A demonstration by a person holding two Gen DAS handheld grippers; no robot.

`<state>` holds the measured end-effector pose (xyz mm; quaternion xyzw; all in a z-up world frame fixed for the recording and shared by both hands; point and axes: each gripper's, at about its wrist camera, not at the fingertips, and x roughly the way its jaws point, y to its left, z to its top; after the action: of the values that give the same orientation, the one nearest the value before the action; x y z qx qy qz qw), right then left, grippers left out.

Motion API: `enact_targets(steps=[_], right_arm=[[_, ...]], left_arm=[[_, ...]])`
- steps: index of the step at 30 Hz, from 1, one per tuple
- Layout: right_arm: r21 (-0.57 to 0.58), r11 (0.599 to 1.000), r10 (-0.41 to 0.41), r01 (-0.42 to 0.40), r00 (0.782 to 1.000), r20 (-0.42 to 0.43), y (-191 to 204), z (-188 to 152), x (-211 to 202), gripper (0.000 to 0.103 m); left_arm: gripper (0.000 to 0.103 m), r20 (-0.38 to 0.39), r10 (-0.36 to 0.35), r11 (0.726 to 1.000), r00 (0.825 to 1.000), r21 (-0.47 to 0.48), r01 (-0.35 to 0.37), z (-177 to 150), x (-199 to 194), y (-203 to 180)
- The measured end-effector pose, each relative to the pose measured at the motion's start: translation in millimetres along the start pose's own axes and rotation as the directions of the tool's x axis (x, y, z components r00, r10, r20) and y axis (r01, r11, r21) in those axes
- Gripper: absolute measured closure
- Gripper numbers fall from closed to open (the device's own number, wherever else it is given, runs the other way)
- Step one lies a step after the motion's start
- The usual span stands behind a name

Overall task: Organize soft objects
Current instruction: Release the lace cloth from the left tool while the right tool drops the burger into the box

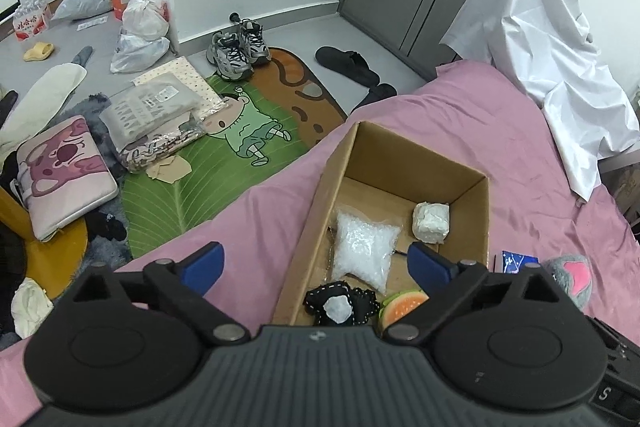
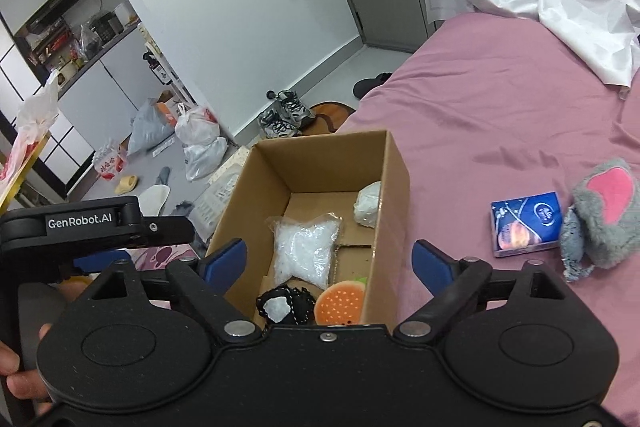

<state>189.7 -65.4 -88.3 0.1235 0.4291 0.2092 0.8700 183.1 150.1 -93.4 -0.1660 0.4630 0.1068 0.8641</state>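
An open cardboard box point(image 1: 470, 223) point(image 2: 396, 167) sits on the pink bed. Inside lie a clear bag of white beads point(image 1: 364, 251) point(image 2: 306, 247), a white wrapped lump point(image 1: 430, 221) point(image 2: 369, 203), a black stitched pouch point(image 1: 340, 303) point(image 2: 282, 305) and an orange sponge toy point(image 1: 402, 305) point(image 2: 341, 303). A grey-and-pink plush point(image 1: 570, 277) point(image 2: 604, 215) and a blue tissue pack point(image 1: 516, 261) point(image 2: 526, 223) lie on the bed right of the box. My left gripper point(image 1: 316, 263) is open and empty over the box's near end. My right gripper point(image 2: 330, 259) is open and empty above the box.
The pink bedsheet point(image 2: 500, 99) spreads right, with a white sheet point(image 1: 560, 59) at the back. On the floor left of the bed lie a green mat point(image 1: 224, 163), sneakers point(image 1: 238, 51), bags and a pink cushion point(image 1: 64, 171). The left gripper's body point(image 2: 92, 223) shows at left.
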Motion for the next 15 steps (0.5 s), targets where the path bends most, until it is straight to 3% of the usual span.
enact_targets(steps=[8, 15], right_arm=[[-0.013, 1.0, -0.018, 0.018, 1.0, -0.005, -3, 0, -10, 0.0], [0.03, 0.999, -0.035, 0.034, 0.999, 0.025, -20, 5, -24, 0.0]], left_arm=[[0.0, 0.022, 0.001, 1.0, 1.0, 0.0, -0.001, -2, -15, -12], [0.0, 0.06, -0.01, 1.0, 0.998, 0.009, 0.01, -2, -27, -28]])
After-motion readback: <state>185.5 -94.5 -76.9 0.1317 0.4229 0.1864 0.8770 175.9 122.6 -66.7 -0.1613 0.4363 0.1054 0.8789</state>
